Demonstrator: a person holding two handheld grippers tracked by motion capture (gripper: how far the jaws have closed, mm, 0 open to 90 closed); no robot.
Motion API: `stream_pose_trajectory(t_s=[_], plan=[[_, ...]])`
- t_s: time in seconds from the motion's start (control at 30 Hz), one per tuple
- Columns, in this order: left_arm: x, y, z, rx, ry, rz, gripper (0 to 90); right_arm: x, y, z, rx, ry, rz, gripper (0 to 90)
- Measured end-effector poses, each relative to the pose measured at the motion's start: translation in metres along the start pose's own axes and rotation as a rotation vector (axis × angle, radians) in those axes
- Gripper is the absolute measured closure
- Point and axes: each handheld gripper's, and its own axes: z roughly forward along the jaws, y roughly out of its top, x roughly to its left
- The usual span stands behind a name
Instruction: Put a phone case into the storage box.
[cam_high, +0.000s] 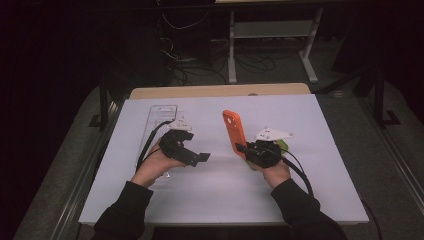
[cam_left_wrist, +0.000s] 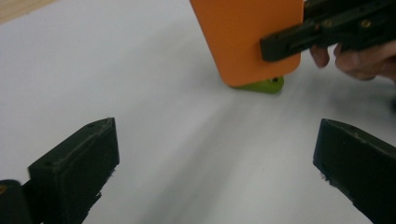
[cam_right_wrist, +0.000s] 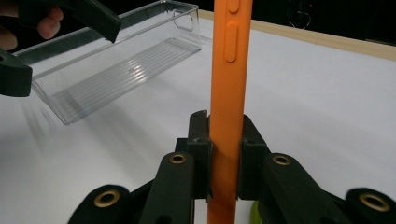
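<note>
1. The right gripper (cam_right_wrist: 224, 154) is clamped on the orange phone case (cam_right_wrist: 229, 70) — its own view shows the case edge-on with side buttons, standing upright between the pads.
2. The left gripper (cam_left_wrist: 210, 163) has its jaws wide apart over the white table (cam_left_wrist: 140, 70), nothing between them.
3. The high view adds the clear tray (cam_high: 160, 117) behind the left hand (cam_high: 152, 167).
4. A green object (cam_left_wrist: 264, 85) sits under the case's lower edge — mostly hidden, unidentifiable.

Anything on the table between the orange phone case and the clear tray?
Nothing visible. The right gripper is clamped on the orange phone case, and bare white table runs from it to the clear tray. The open left gripper hovers nearer the person.
</note>
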Motion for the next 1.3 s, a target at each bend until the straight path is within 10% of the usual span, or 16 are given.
stream_pose_trajectory(t_s=[0.63, 1.3], plan=[[-0.001, 0.052, 0.026, -0.192, -0.055, -0.052, 0.0, 0.006, 0.002, 0.001, -0.039, 0.021, 0.021, 77.8], [-0.006, 0.066, 0.057, -0.239, -0.098, -0.089, 0.0, 0.01, 0.005, 0.001, -0.055, 0.036, 0.003, 77.9]])
